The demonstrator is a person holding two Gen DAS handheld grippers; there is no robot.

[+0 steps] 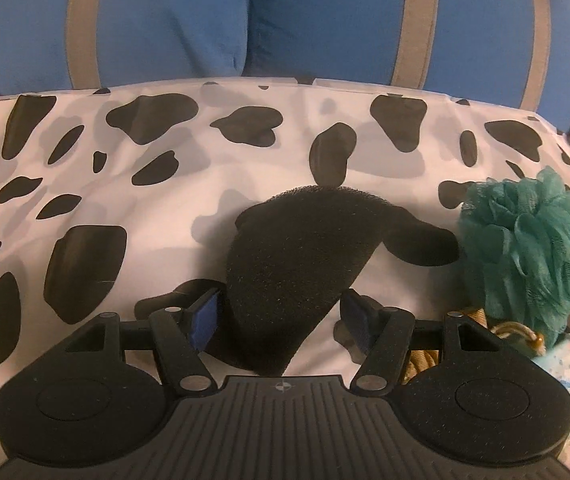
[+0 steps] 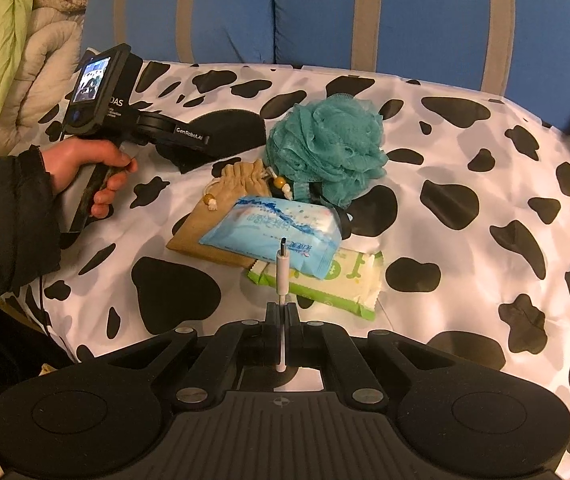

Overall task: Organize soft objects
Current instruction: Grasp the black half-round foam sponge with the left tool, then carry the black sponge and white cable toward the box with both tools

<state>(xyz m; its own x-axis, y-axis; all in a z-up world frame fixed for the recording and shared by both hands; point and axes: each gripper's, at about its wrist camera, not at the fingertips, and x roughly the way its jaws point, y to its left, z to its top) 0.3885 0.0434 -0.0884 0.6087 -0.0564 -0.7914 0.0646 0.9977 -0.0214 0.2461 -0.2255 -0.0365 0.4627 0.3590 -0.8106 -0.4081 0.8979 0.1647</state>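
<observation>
A black foam sponge point(image 1: 289, 256) lies on the cow-print cloth point(image 1: 125, 200) between the open jaws of my left gripper point(image 1: 279, 316); its blue pads point(image 1: 207, 312) stand a little off each side. In the right wrist view the sponge point(image 2: 229, 128) shows behind the left gripper's body point(image 2: 125, 116). A teal mesh bath pouf point(image 1: 533, 248) point(image 2: 325, 152) lies to its right. My right gripper point(image 2: 282, 312) is shut on a white cable plug point(image 2: 282, 276), held above the cloth near a green wipes pack point(image 2: 333, 284).
A blue wipes pack point(image 2: 273, 236) lies on a tan drawstring pouch point(image 2: 221, 200) and the green pack. Blue cushions with grey stripes point(image 2: 325, 12) stand behind the cloth. Quilts point(image 2: 13, 40) are heaped at the far left. My left hand and sleeve point(image 2: 25, 200) are at the left.
</observation>
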